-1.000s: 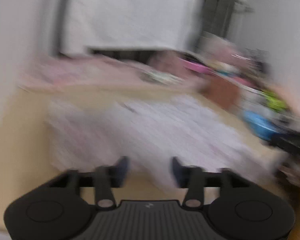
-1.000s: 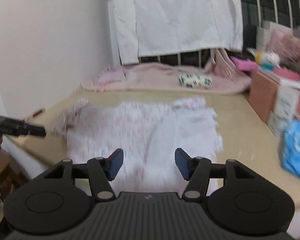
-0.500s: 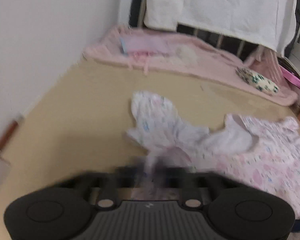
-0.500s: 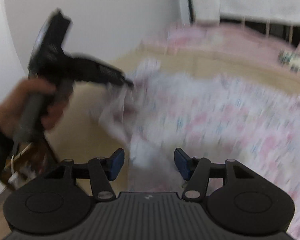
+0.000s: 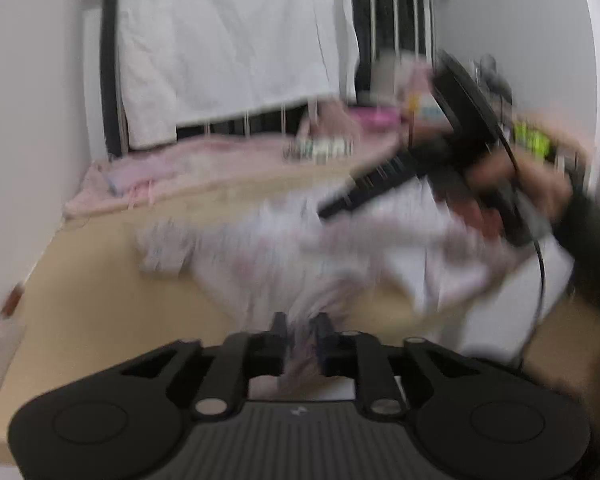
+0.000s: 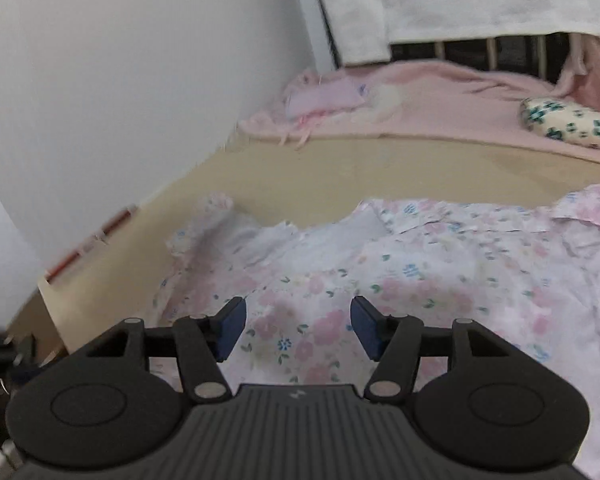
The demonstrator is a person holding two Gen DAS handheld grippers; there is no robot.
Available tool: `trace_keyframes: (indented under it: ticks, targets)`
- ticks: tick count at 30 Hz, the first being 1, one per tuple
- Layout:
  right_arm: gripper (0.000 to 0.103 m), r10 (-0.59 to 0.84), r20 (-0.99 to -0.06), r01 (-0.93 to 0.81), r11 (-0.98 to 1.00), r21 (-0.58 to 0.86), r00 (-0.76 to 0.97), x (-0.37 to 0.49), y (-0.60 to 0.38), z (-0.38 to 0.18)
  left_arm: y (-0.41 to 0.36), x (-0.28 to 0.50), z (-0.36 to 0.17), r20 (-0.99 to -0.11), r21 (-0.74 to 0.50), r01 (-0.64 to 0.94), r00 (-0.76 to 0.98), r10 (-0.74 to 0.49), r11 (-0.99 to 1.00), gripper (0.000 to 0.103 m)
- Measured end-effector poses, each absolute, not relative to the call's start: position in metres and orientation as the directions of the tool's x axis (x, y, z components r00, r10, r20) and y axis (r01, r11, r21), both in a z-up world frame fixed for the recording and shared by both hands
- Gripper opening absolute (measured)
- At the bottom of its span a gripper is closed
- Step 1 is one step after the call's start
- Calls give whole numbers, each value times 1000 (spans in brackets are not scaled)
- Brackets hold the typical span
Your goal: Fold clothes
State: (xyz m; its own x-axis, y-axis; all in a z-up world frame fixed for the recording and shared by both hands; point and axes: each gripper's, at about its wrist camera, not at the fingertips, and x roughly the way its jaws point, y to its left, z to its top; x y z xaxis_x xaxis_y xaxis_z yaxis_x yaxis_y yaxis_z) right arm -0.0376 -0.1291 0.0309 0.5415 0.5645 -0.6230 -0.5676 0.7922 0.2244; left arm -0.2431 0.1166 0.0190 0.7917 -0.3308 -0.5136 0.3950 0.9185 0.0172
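Left wrist view is motion-blurred. Left hand-held gripper (image 5: 302, 330): jaws narrow and opening at this moment, a bunch of the floral garment (image 5: 260, 264) between the two fingers; blur prevents saying for certain whether the pads press the cloth, but the fabric runs taut from the gap up toward the rest of the piece, so it reads as gripped. Right hand-held gripper (image 6: 298, 326): released, jaws about half apart and opening slightly, nothing between the blue pads (image 6: 232, 326); it hovers just above the garment (image 6: 420, 280), pointing down at the flowered cloth. In the left view the right hand-held gripper (image 5: 384, 184) also appears as a dark body held by a hand (image 5: 540, 188) over the far side of the garment, a cable hanging from it. Garment: white-pink with small pink and blue flowers, lying spread on the beige worktop (image 6: 340, 176), one ruffled sleeve (image 6: 216, 216) out to the left near the wall side, collar area crumpled in the middle. Behind it, along the far edge of the worktop: a pink blanket (image 6: 440, 96) with a green-patterned white pouch (image 6: 564, 122) on it. White sheet (image 5: 228, 40) hangs over a dark railing beyond.
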Motion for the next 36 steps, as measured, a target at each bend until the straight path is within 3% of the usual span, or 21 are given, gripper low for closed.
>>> trace_keyframes:
  ticks: [3, 5, 7, 9, 12, 14, 16, 19, 22, 23, 24, 25, 27, 30, 33, 34, 36]
  targets:
    - [59, 509, -665, -584, 801, 133, 546, -34, -108, 14, 147, -245, 30, -484, -102, 367, 794, -369, 924, 21]
    - [66, 483, -663, -598, 799, 66, 572, -40, -99, 9, 163, -239, 50, -413, -140, 351, 829, -377, 926, 26]
    - [74, 469, -659, -608, 793, 22, 588, -46, -91, 6, 166, -222, 68, -371, -164, 314, 859, -354, 935, 44]
    - [83, 472, -647, -612, 791, 12, 599, -49, -87, 3, 140, -190, 72, -410, -108, 305, 853, -322, 946, 47]
    - [83, 481, -636, -612, 791, 18, 604, -51, -89, 1, 97, -139, 66, -503, 13, 265, 835, -222, 964, 48]
    - [83, 467, -631, -593, 805, 15, 619, -53, -94, 1, 81, -110, 45, -587, 126, 170, 807, -64, 977, 41]
    - [83, 445, -628, -563, 826, 13, 639, -56, -100, 1, 80, -101, 30, -614, 198, 95, 788, 48, 976, 15]
    - [83, 433, -616, -542, 840, 12, 658, -60, -104, -1, 97, -112, 24, -584, 248, -11, 796, 158, 969, 15]
    - [83, 419, -610, -521, 853, 11, 673, -62, -104, -2, 124, -118, 16, -542, 350, -221, 745, 389, 910, 14]
    - [83, 412, -611, -514, 858, 9, 676, -62, -103, -2, 132, -119, 18, -543, 350, -268, 722, 428, 898, 14]
    - [83, 403, -617, -507, 862, 8, 676, -61, -102, -1, 133, -119, 26, -553, 291, -261, 739, 384, 920, 14]
    - [81, 398, -623, -503, 864, 9, 673, -61, -102, 2, 132, -119, 37, -557, 215, -234, 768, 316, 948, 14]
    - [65, 402, -618, -496, 868, 21, 676, -60, -105, 11, 130, -119, 57, -547, 60, -171, 818, 176, 983, 16]
    - [57, 398, -586, -476, 879, 24, 705, -55, -122, 28, 99, -93, 62, -590, -2, 0, 808, -1, 1000, 21]
    - [40, 336, -607, -432, 902, -13, 720, -32, -138, 29, 89, -70, 44, -612, 75, 16, 790, 33, 997, 19]
    - [28, 338, -625, -435, 900, -2, 704, -23, -141, 26, 87, -63, 37, -618, 104, 17, 784, 51, 994, 20]
    - [24, 342, -659, -440, 898, 20, 670, -4, -146, 19, 82, -48, 24, -628, 163, 19, 773, 89, 987, 21]
